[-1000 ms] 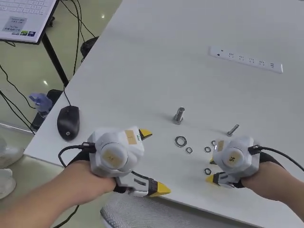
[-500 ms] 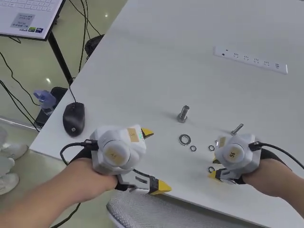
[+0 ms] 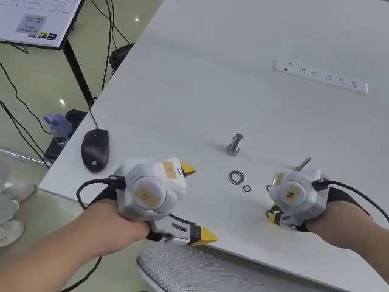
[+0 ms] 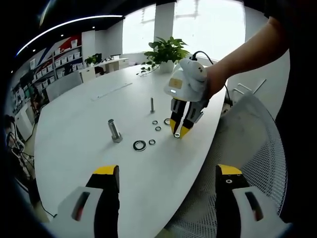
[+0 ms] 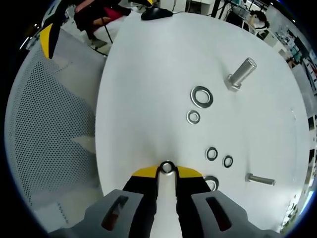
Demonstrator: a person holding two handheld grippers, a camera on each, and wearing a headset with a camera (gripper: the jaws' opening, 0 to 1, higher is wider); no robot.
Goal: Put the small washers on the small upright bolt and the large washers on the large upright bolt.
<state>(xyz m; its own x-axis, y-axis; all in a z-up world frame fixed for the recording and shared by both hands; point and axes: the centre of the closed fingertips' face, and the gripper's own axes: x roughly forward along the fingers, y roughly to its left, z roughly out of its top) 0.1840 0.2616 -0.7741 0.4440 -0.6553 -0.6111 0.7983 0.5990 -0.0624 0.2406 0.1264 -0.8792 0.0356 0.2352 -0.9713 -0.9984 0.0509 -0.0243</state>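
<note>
The white table (image 3: 182, 91) carries all the work. A grey mesh chair (image 5: 49, 124) sits under its near edge, between the two hands. A laptop (image 3: 30, 18) stands off to the far left, apart from the table. A white power strip (image 3: 321, 77) lies at the back and a black mouse (image 3: 95, 149) near the left edge, both well apart from the bolts.

The left claw (image 4: 167, 173) hangs released over the near edge, jaws wide apart and holding nothing. The right claw (image 5: 167, 171) is clenched on a pinched washer (image 5: 167, 167) down at the table surface. In the head view its body covers part of the washer group.

Two bolts stand upright, the large bolt (image 5: 241, 73) to the left and the small bolt (image 5: 261, 179) to the right.

There are six washers:
- the pinched one
- a large washer (image 5: 202, 96) near the large bolt
- a small washer (image 5: 193, 117) just beside that large washer
- two small loose washers (image 5: 212, 153) nearer the small bolt
- a half-hidden ring (image 5: 214, 181) behind the right claw's jaw
</note>
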